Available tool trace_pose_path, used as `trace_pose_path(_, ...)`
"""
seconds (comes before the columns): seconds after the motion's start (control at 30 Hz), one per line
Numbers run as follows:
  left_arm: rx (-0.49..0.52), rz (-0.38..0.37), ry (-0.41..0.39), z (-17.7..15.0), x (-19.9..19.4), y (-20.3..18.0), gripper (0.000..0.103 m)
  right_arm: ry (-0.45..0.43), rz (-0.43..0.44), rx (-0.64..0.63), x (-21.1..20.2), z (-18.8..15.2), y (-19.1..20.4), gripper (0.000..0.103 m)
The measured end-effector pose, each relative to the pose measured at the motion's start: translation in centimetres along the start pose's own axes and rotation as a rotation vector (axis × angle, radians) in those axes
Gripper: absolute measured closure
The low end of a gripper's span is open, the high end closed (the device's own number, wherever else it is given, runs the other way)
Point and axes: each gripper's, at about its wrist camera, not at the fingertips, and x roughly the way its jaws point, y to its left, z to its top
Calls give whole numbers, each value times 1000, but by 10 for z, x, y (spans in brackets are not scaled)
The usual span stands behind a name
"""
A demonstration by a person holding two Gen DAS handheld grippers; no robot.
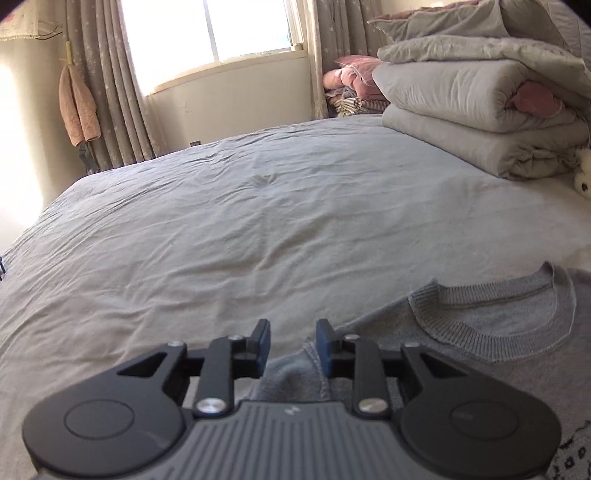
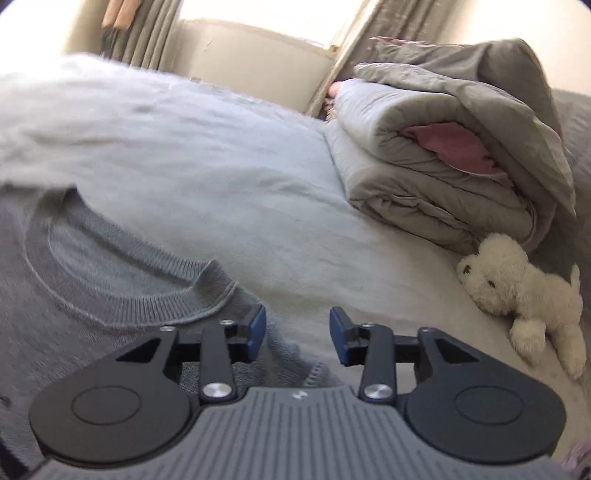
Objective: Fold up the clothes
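A grey knit sweatshirt (image 1: pixel 491 325) lies flat on the bed, its ribbed collar (image 1: pixel 495 339) facing the far side. My left gripper (image 1: pixel 291 345) is open over the sweatshirt's left shoulder edge, with a fold of grey cloth (image 1: pixel 295 376) showing low between the jaws. In the right wrist view the sweatshirt (image 2: pixel 92 266) fills the lower left, collar (image 2: pixel 122 295) up. My right gripper (image 2: pixel 297 334) is open at the right shoulder edge, cloth (image 2: pixel 288 354) under the left finger. Whether either gripper touches the cloth I cannot tell.
The bed's pale sheet (image 1: pixel 240 221) spreads wide ahead. A stack of folded grey quilts (image 1: pixel 480 99) sits at the far right, also the quilts (image 2: pixel 443 166) near a white plush dog (image 2: pixel 517 291). Curtains and a window (image 1: pixel 210 29) stand beyond the bed.
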Motion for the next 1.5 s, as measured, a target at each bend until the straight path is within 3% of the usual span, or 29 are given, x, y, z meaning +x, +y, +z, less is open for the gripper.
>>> trace_pose_path(0.1, -84, -4, 26, -11, -51, 28, 61, 55, 28, 146, -38, -4, -38, 56)
trace_pose_path(0.23, -206, -53, 96, -53, -123, 62, 60, 205, 116, 317, -94, -40, -59, 55)
trace_pose_path(0.43, -386, -111, 211, -145, -220, 83, 60, 241, 270, 442, -213, -115, -42, 55)
trace_pose_path(0.6, -400, -185, 276, -207, -271, 63, 60, 265, 292, 454, -283, -177, -10, 55)
trace_pose_path(0.77, -358, -227, 306, -243, -295, 42, 59, 290, 298, 510, -325, -207, -3, 55)
trace_pose_path(1.0, -322, -238, 285, -256, -297, 22, 63, 307, 325, 560, -336, -234, 13, 53)
trace_pose_path(1.03, -306, -241, 284, -256, -296, 19, 72, 296, 321, 526, -335, -233, 21, 53)
trace_pose_path(1.07, -298, -246, 288, -256, -294, 18, 96, 285, 317, 493, -334, -232, 29, 59)
trace_pose_path(1.1, -305, -259, 294, -256, -294, 18, 95, 274, 312, 459, -333, -230, 36, 70)
trace_pose_path(1.13, -312, -260, 296, -255, -294, 19, 96, 263, 308, 426, -332, -229, 44, 98)
trace_pose_path(1.23, -353, -261, 299, -246, -304, 29, 96, 251, 278, 410, -334, -221, 43, 99)
trace_pose_path(1.33, -330, -272, 238, -231, -331, 36, 96, 211, 211, 338, -361, -205, 29, 99)
trace_pose_path(1.4, -293, -271, 246, -231, -335, 33, 96, 188, 190, 284, -378, -197, 24, 99)
trace_pose_path(1.5, -267, -238, 299, -239, -324, 30, 95, 244, 167, 273, -366, -206, 27, 99)
